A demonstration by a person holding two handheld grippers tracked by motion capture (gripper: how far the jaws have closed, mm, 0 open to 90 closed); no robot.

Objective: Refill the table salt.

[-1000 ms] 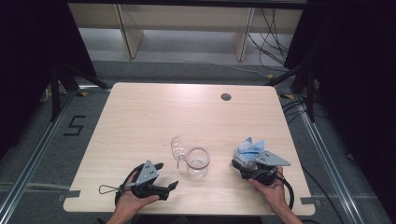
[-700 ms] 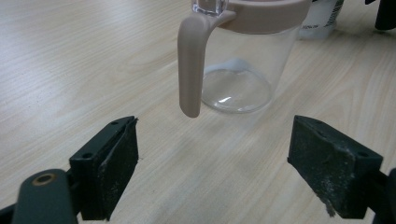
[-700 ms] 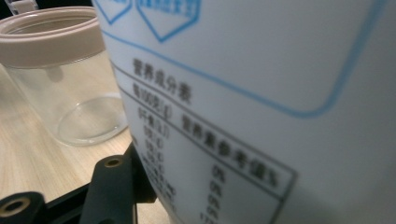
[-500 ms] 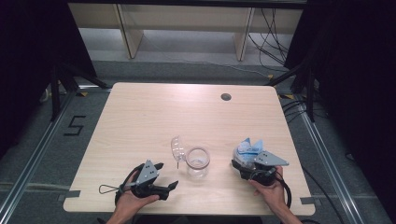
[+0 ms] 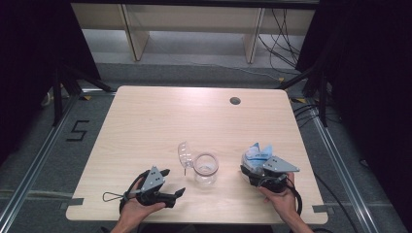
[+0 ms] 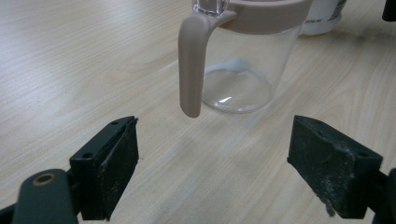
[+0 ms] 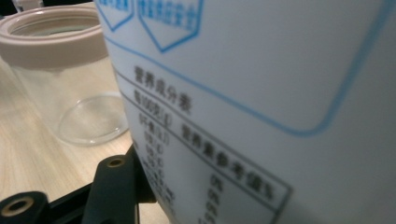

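Observation:
A clear jug (image 5: pixel 205 167) with a beige rim stands near the table's front middle, its clear lid (image 5: pixel 184 154) flipped open to the left. In the left gripper view the jug (image 6: pixel 243 70) is straight ahead, with its beige handle (image 6: pixel 191 65) hanging down towards me. My left gripper (image 5: pixel 174 181) is open just left of the jug, and its jaws (image 6: pixel 219 154) stand wide apart with nothing between them. My right gripper (image 5: pixel 253 171) is shut on a white package with blue print (image 5: pixel 257 154), held upright to the right of the jug. That package (image 7: pixel 261 93) looms close in the right gripper view, with the jug (image 7: pixel 60 70) beside it.
The wooden table (image 5: pixel 160 121) has a round cable hole (image 5: pixel 235 101) at the back right. A person's hands hold both grippers at the front edge. Shelving and cables stand behind the table on the grey floor.

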